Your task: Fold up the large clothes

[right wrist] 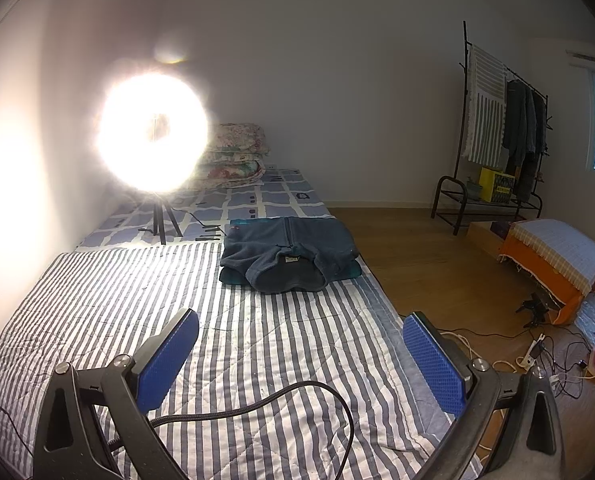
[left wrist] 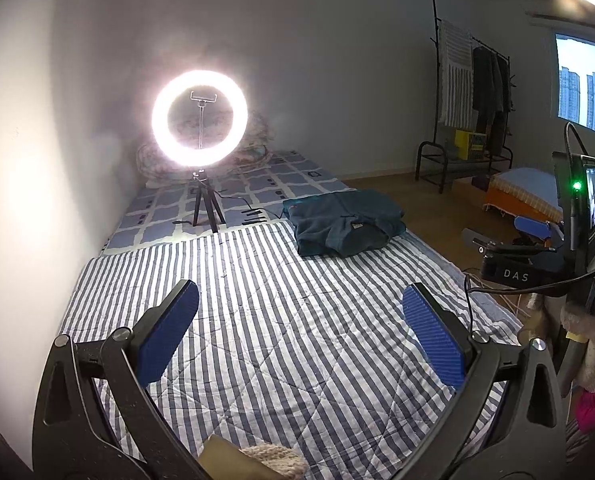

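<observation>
A dark teal fleece jacket (left wrist: 343,220) lies folded in a neat stack at the far right of the striped quilt (left wrist: 257,300), collar facing me; the right wrist view shows the jacket (right wrist: 289,256) too, on the quilt (right wrist: 257,340). My left gripper (left wrist: 300,322) hovers open over bare quilt, well short of the jacket, nothing between its blue pads. My right gripper (right wrist: 300,344) is also open and empty, above the quilt's right side. The right gripper's body (left wrist: 537,240) shows at the right edge of the left wrist view.
A lit ring light on a tripod (left wrist: 201,120) stands on the checked sheet behind the quilt, with folded bedding (right wrist: 237,152) by the wall. A clothes rack (right wrist: 497,128) and an orange-draped box (right wrist: 557,264) stand on the wood floor at right, with cables (right wrist: 537,356).
</observation>
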`<state>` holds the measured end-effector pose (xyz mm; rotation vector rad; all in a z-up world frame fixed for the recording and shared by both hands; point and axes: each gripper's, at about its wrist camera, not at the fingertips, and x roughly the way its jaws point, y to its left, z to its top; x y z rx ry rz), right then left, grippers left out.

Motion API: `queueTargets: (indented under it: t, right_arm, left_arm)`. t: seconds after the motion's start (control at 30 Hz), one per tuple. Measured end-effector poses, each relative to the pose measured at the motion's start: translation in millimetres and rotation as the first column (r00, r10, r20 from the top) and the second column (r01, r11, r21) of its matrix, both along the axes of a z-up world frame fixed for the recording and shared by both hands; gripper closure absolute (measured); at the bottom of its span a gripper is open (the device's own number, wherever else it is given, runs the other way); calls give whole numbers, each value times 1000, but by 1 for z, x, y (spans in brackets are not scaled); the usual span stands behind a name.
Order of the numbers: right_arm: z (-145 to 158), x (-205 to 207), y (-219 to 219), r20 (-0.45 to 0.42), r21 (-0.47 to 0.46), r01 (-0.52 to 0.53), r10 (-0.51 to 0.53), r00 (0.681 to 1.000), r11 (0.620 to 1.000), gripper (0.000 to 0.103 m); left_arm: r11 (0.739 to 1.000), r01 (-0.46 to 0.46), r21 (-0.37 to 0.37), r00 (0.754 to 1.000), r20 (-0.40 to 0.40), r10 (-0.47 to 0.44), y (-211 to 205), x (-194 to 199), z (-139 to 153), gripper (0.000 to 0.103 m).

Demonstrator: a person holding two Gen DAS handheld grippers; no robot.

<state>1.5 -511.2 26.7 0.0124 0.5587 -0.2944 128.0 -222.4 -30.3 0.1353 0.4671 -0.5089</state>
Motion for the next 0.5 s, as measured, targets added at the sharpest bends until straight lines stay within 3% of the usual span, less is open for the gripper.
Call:
queueTargets:
  t: [0.5]
  right_arm:
    - [-2, 5, 1, -5, -7, -9, 9, 1000, 1000, 0]
  left_arm:
    - [1000, -18, -1, 999, 31, 18, -1, -7, 4, 0]
